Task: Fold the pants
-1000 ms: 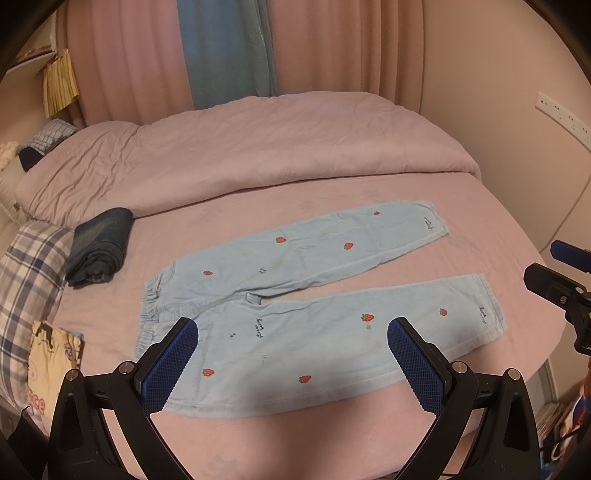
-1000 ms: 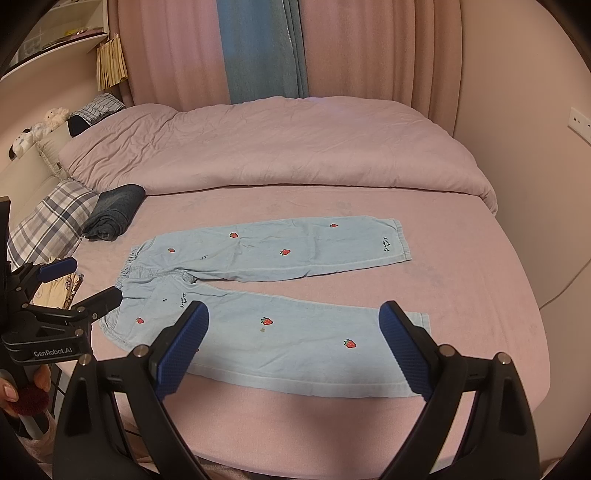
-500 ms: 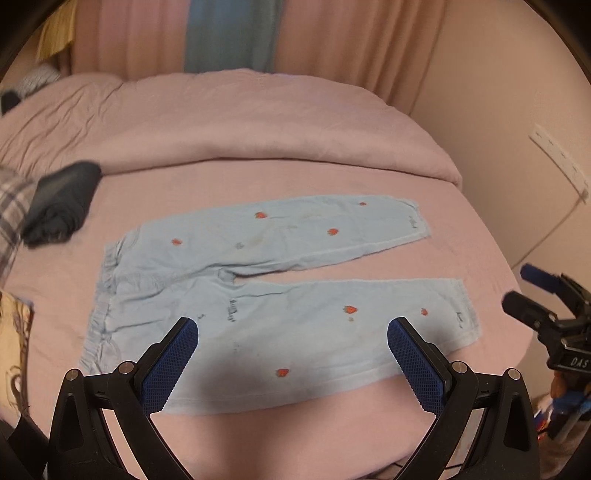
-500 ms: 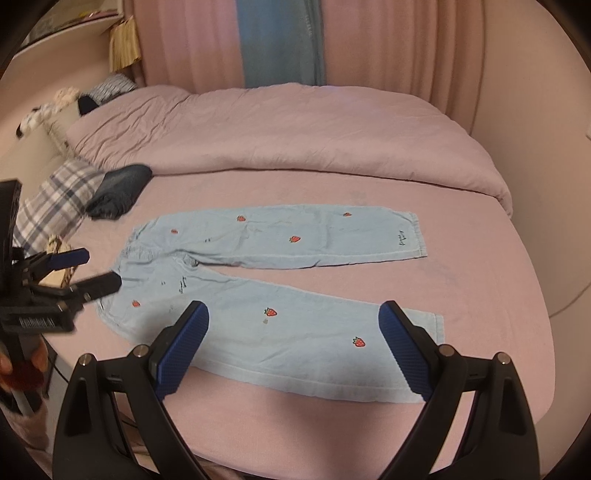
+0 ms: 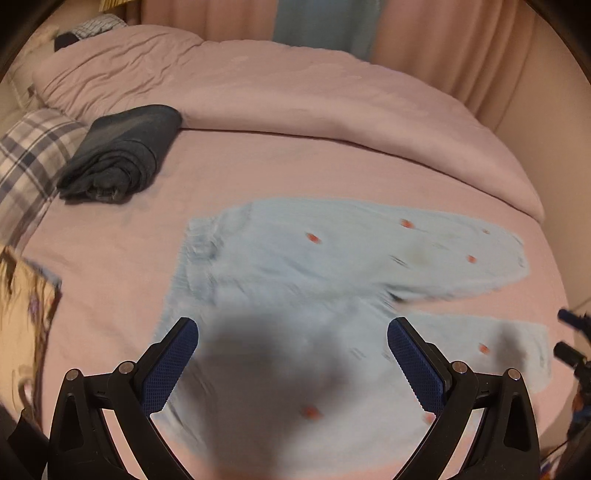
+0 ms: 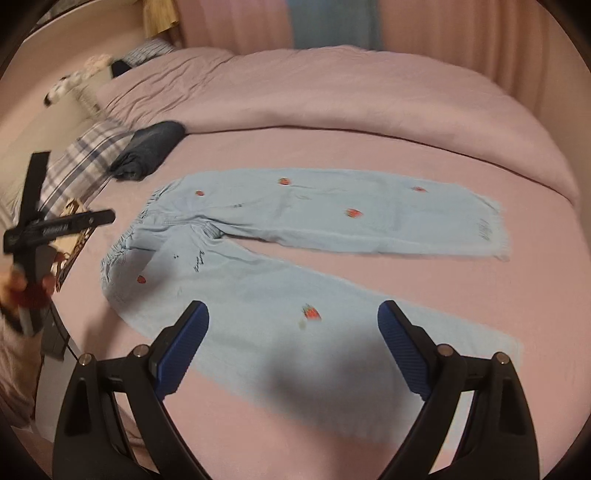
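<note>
Light blue pants (image 6: 314,229) with red strawberry marks, spread flat on the pink bed (image 6: 461,295), both legs apart in a narrow V, waistband toward the plaid pillow (image 6: 79,162), cuffs toward the far right edge. Unfolded so far.

Left claw (image 5: 293,363) wide open, empty, hovering low over the waist end of the near leg, its shadow dark across the cloth between the blue pads (image 5: 168,369). Whether the pads touch the fabric: cannot tell, view blurred by motion.

Right claw (image 6: 293,350) likewise wide open and empty, above the middle of the near leg, shadow falling on the fabric and sheet just below. Not touching the pants as far as visible.

Dark folded garment (image 5: 122,162) lying near the plaid pillow, well apart from the waistband. Rumpled pink duvet (image 6: 351,92) heaped along the far side of the bed. Pink and blue curtains (image 6: 332,22) behind.
</note>
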Tool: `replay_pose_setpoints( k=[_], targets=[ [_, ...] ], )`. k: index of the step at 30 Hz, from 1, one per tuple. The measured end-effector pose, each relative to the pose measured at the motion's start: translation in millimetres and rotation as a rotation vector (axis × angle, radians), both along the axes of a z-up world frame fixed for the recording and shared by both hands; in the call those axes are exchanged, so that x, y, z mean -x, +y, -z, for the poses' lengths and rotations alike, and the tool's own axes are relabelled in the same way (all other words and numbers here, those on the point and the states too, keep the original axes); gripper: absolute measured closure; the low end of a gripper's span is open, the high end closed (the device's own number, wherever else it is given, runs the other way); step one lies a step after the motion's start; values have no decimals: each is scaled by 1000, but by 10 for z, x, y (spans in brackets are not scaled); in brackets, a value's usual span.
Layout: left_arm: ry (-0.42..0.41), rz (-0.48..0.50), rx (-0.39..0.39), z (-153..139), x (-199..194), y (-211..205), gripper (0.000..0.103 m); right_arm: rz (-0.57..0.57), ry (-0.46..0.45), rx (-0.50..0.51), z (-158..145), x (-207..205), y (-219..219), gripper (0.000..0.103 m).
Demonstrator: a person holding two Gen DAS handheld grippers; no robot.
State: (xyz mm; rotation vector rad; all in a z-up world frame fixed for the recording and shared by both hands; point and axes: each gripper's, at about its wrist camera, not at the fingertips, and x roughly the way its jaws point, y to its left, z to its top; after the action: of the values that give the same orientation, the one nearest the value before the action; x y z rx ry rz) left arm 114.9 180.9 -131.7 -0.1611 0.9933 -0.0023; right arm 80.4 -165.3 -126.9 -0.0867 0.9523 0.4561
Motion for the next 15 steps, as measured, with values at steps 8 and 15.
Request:
replay_pose_setpoints(
  k=[8, 15],
  targets=[
    [115, -69, 29, 464, -986, 785, 1, -170, -67, 125, 385, -1336, 839, 22],
    [232, -53, 126, 905, -1343, 1067, 1, -241, -31, 186, 717, -2241, 1311, 26]
  ],
)
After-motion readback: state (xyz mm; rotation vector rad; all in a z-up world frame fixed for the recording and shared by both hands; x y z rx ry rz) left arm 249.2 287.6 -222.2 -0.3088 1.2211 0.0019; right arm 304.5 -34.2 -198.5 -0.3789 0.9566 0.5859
